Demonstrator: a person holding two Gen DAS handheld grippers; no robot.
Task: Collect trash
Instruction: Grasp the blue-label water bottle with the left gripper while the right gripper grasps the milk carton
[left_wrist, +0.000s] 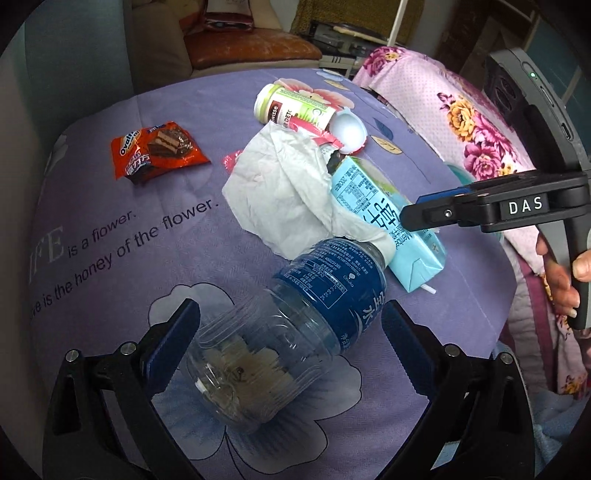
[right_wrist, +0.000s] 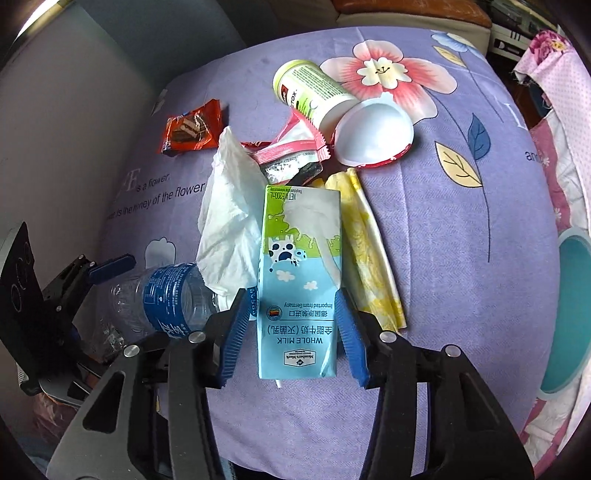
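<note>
A clear plastic bottle with a blue label (left_wrist: 295, 325) lies on the purple cloth between the open fingers of my left gripper (left_wrist: 291, 332); it also shows in the right wrist view (right_wrist: 166, 299). A light-blue milk carton (right_wrist: 299, 280) lies flat between the open fingers of my right gripper (right_wrist: 291, 325), which do not clamp it; the carton also shows in the left wrist view (left_wrist: 384, 221), with the right gripper (left_wrist: 410, 218) above it. A crumpled white tissue (right_wrist: 229, 221) lies between bottle and carton.
Further back lie an orange Ovaltine wrapper (left_wrist: 159, 151), a white-green supplement bottle (right_wrist: 314, 92), a white cup lid (right_wrist: 373, 133), a pink wrapper (right_wrist: 291, 147) and a yellow wrapper (right_wrist: 369, 251). A floral pink blanket (left_wrist: 469, 125) borders the cloth on the right.
</note>
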